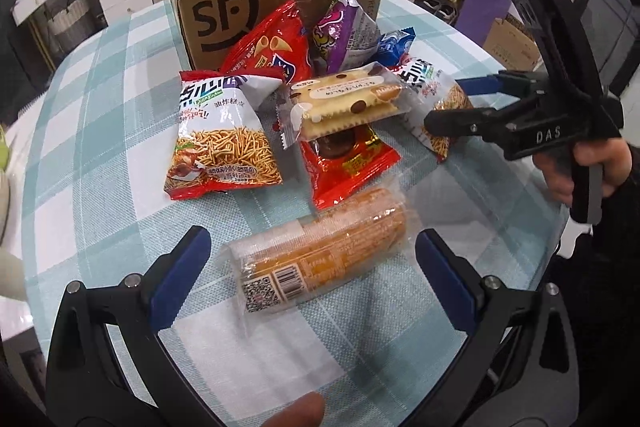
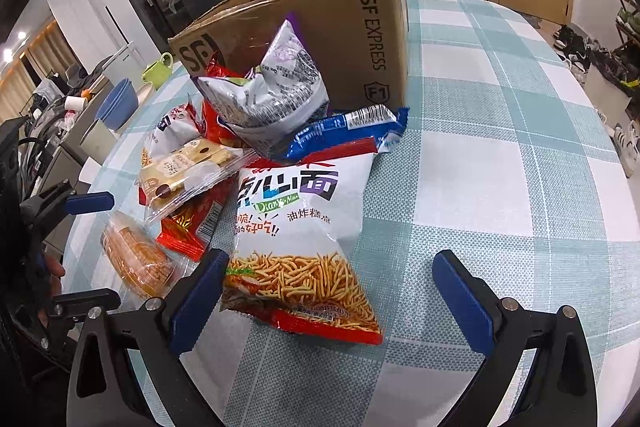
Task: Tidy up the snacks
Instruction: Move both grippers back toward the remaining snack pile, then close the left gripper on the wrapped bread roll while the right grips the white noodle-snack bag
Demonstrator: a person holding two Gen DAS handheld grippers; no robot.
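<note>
Nearest me on the table (image 1: 100, 155), my left gripper (image 1: 312, 267) hangs spread wide around the clear-wrapped cracker roll (image 1: 320, 251), one blue pad on each side, neither touching it as far as I can tell. My right gripper (image 2: 328, 291) is likewise released and holds nothing; its left pad sits just beside the near noodle-snack bag (image 2: 296, 227), which lies flat between the pads. Past the roll, toward the table's middle, a red packet (image 1: 348, 167) lies under a sandwich-biscuit pack (image 1: 348, 103), with a second noodle-snack bag (image 1: 220, 135) to the left. Farther on, a red chip bag (image 1: 272, 47), a purple bag (image 1: 344, 27) and a blue packet (image 1: 394, 45) lean in a heap against the cardboard box (image 1: 224, 15), which stands open near the far edge. I judge the sorting barely begun: every snack I see is outside the box, and I cannot see its floor.
</note>
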